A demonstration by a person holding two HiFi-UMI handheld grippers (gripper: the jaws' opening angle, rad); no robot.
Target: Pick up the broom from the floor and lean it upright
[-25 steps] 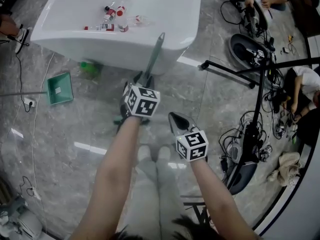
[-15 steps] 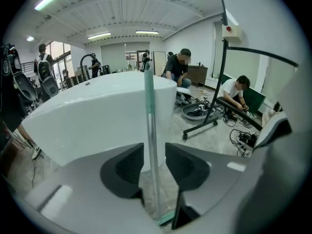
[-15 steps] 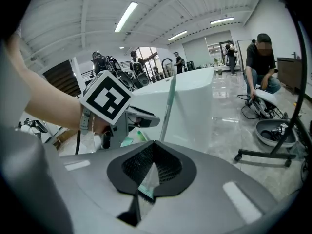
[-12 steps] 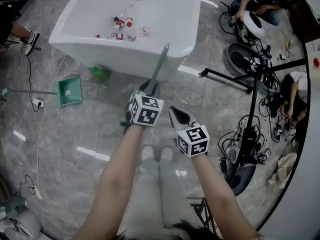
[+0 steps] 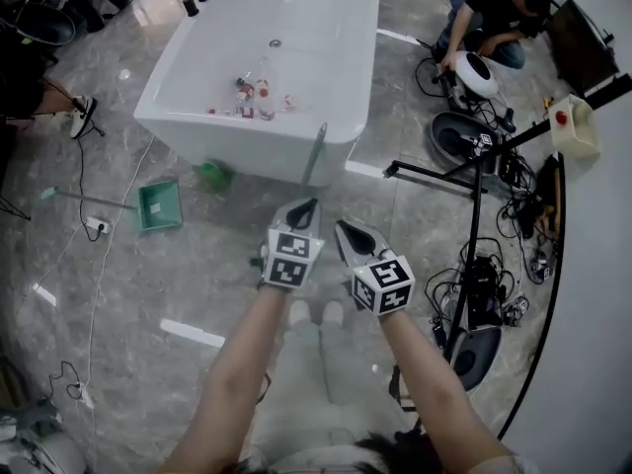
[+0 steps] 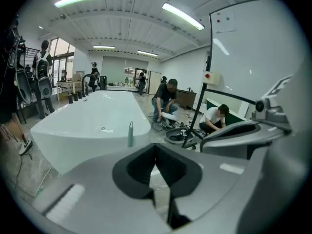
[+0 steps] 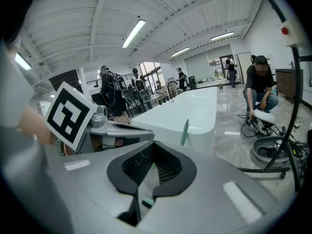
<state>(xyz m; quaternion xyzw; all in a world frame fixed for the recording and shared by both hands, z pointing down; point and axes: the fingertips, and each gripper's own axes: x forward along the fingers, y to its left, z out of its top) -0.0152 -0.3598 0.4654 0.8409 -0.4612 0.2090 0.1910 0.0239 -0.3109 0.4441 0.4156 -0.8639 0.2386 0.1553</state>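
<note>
Reading this as the tail end of the job: broom [image 5: 314, 156] stands upright, its green handle leant on the outer wall of the white bathtub [image 5: 212, 141], tip just above the rim. Its head is hidden behind the left gripper [image 5: 303, 210] in head view, so can't say how the bristles sit on the floor [image 5: 197, 294]. L jaws have just been closing & are now pressed together w/ nothing between them; only floor shows through the slit. Right gripper [image 5: 343, 230] is likewise pressed together & empty, just beside the L one. Both gripper views show the handle standing ahead against the bathtub, apart from either tool. Judgement: lean step looks done, release complete. Next move, if any: keep both tools clear of the handle & check it doesn't slide on the glossy floor; if it slips, re-grip low on the handle & reseat it.
</note>
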